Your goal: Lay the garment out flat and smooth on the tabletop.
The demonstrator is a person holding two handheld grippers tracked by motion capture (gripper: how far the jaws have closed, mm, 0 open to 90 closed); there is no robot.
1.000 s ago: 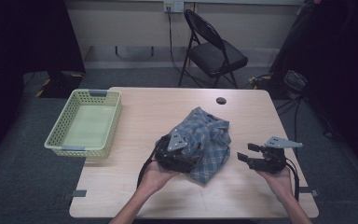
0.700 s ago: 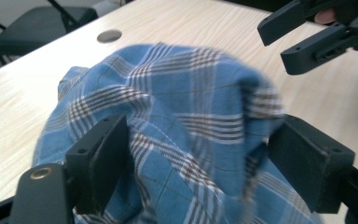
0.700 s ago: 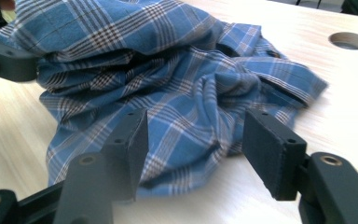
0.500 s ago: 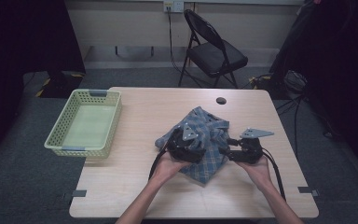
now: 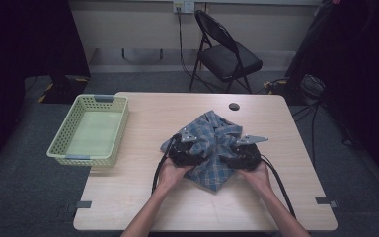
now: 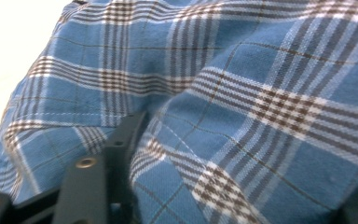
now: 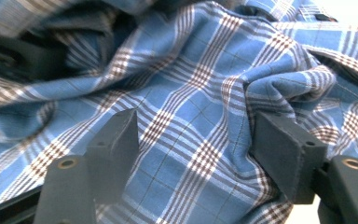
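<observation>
We have both hand-held grippers pushed into a crumpled blue plaid shirt (image 5: 211, 148), which lies in a heap right of the table's (image 5: 143, 207) middle, closer to its near edge than its far one.

The left hand-held gripper (image 5: 187, 152) works from the heap's left side. Its jaws have just been closing, with a thick fold of cloth bulging between them; whether they already pinch it we cannot tell. The right hand-held gripper (image 7: 196, 140) has its jaws apart, just opened a little wider, with flat cloth spanning the gap and a ridge pressed against one jaw.

We judge the main risk to be a bad bite: either gripper may catch several layers at once or only a loose wrinkle, so the shirt would bunch further or slip free when lifted. Two pulls in different directions could also drag the heap toward the near edge.

The gripper views show us the weave, seams and folds at the jaws, which the high view blurs. The high view alone gives us the layout: the green basket (image 5: 90, 131) at the table's left edge, a small dark disc (image 5: 234, 106) near the far edge, and a folding chair (image 5: 224, 54) beyond.
</observation>
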